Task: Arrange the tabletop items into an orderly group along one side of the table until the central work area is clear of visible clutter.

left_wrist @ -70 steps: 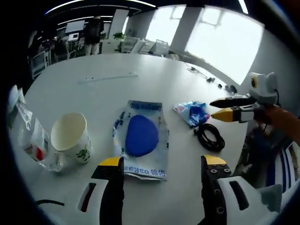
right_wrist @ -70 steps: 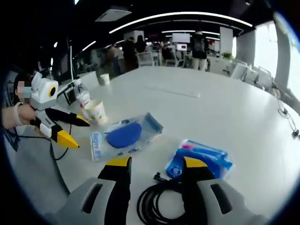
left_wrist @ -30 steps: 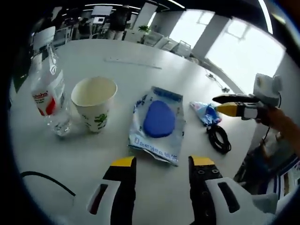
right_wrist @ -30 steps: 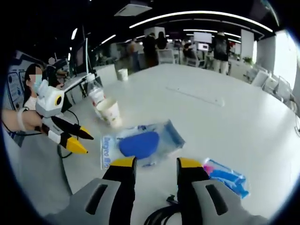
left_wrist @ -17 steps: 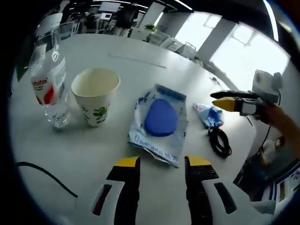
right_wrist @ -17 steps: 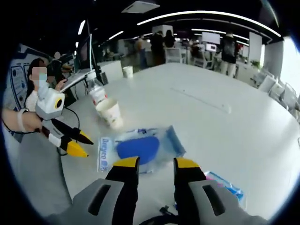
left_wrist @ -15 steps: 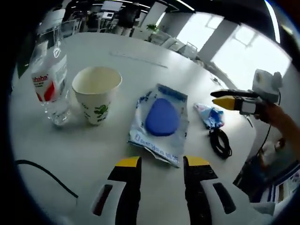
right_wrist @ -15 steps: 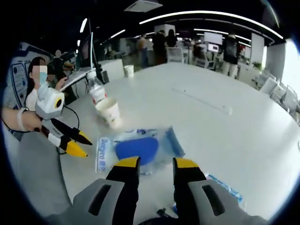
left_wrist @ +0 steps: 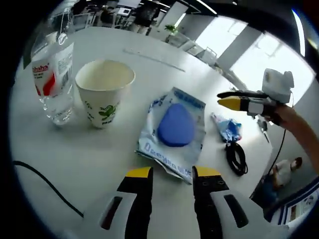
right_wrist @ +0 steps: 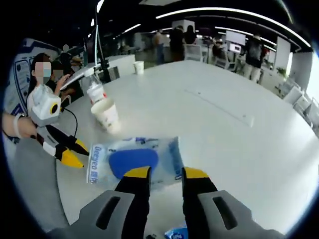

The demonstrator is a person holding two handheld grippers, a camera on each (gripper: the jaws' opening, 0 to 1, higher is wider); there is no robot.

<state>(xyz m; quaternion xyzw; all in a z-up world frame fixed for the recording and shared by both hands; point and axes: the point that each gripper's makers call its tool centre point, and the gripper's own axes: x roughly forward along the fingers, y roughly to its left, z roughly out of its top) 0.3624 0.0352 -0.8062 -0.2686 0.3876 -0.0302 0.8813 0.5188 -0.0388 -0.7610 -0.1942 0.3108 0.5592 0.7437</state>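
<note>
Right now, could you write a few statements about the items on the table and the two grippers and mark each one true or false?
1. The paper cup stands upright beside the water bottle. True.
2. The blue pad in its clear packet lies inside the paper cup. False: it lies flat on the white table, apart from the cup.
3. The left gripper holds the packet between its jaws. False: its jaws are a little apart with nothing between them, short of the packet's edge.
4. A coiled black cable lies on the table near a small blue wrapper. True.
5. The right gripper grips the water bottle. False: it is empty, by the packet.
</note>
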